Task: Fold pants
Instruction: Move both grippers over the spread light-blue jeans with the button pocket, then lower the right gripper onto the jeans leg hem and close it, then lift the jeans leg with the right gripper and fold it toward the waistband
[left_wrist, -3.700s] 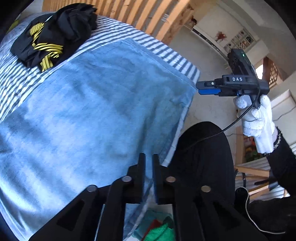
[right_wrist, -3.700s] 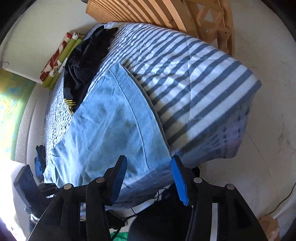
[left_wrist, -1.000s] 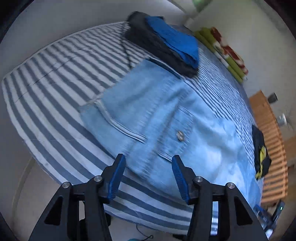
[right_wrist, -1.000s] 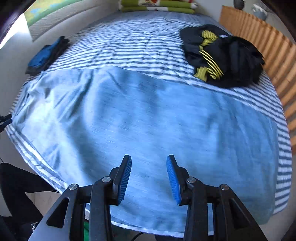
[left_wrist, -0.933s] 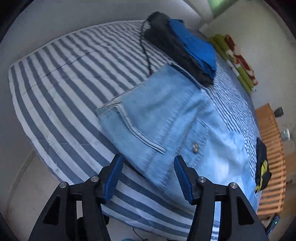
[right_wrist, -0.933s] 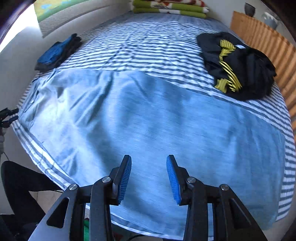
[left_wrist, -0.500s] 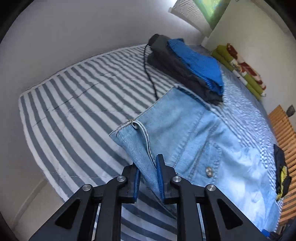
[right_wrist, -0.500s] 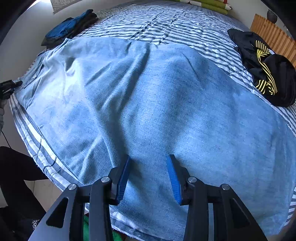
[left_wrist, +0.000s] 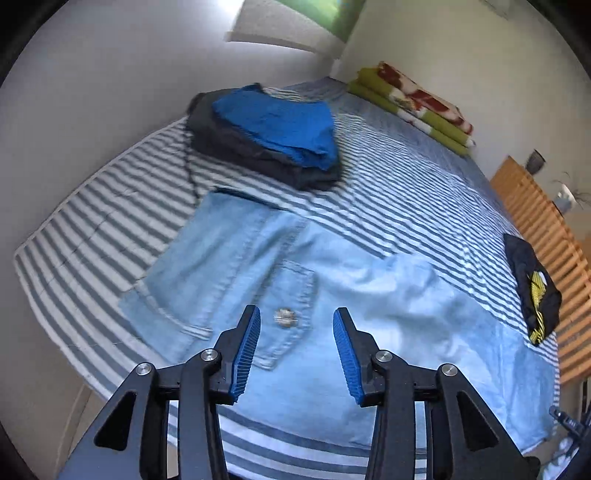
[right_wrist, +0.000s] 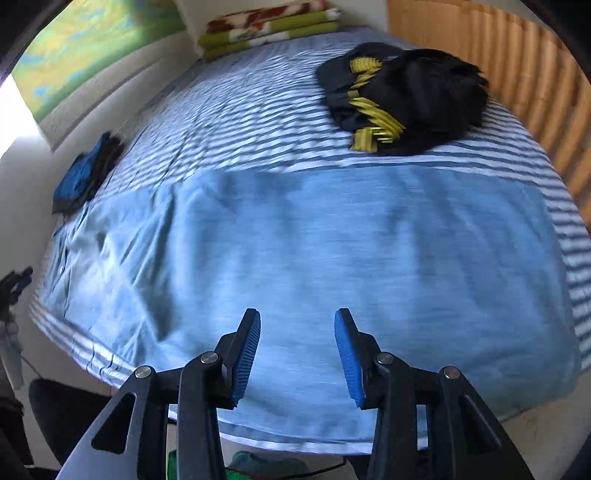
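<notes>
Light blue jeans (left_wrist: 388, 295) lie spread flat across the striped bed cover (left_wrist: 388, 177). In the left wrist view their waist end is at the left, with a back pocket and its metal button (left_wrist: 282, 316). My left gripper (left_wrist: 297, 314) hovers over that pocket, its jaws opening, with nothing between them. In the right wrist view the jeans (right_wrist: 351, 251) fill the middle, creased towards the left. My right gripper (right_wrist: 297, 315) stands open above the denim near the bed's front edge, holding nothing.
A folded stack of dark grey and blue clothes (left_wrist: 273, 125) lies beyond the waistband. A black garment with yellow stripes (right_wrist: 399, 96) sits by the wooden slatted board (right_wrist: 517, 66). A rolled green and red blanket (left_wrist: 413, 99) lies against the far wall.
Half a second ago my left gripper was shut on the lifted waistband edge; it has let go and opened, and the waist lies flat. My right gripper has shifted along the jeans.
</notes>
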